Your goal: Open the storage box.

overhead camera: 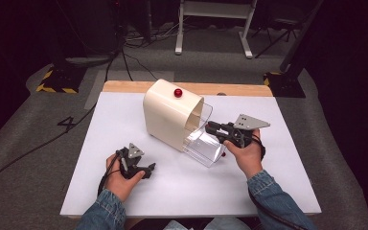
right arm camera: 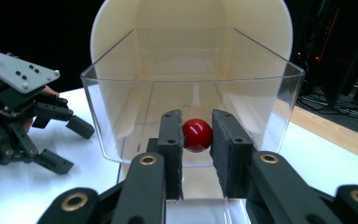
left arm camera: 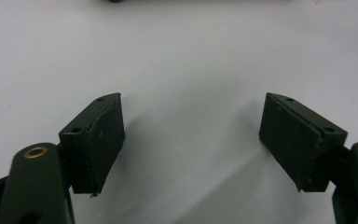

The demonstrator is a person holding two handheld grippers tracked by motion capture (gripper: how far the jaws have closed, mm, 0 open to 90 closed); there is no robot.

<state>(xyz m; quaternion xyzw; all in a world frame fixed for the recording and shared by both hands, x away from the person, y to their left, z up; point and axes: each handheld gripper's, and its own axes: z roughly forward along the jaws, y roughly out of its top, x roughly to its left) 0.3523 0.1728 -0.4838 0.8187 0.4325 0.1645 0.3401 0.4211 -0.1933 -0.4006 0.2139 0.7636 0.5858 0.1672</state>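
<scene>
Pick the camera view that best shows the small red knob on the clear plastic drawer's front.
The right gripper view: the small red knob sits close up between the right tongs, which are shut on it. In the high view, those tongs cover it at the clear plastic drawer.

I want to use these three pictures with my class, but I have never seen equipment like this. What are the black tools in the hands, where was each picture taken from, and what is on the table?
No robot here: a person holds a two-jaw gripper in each hand. One picture looks down from above on a white table. The other two come from small cameras riding on the grippers, looking along their black jaws.

On the table stands a cream housing with a red knob on top and a clear plastic drawer pulled out of its front.

The left gripper rests low over bare table, jaws wide apart, holding nothing. The right gripper is at the drawer's front, its jaws close on either side of the drawer's small red knob; they seem to be gripping it.
</scene>
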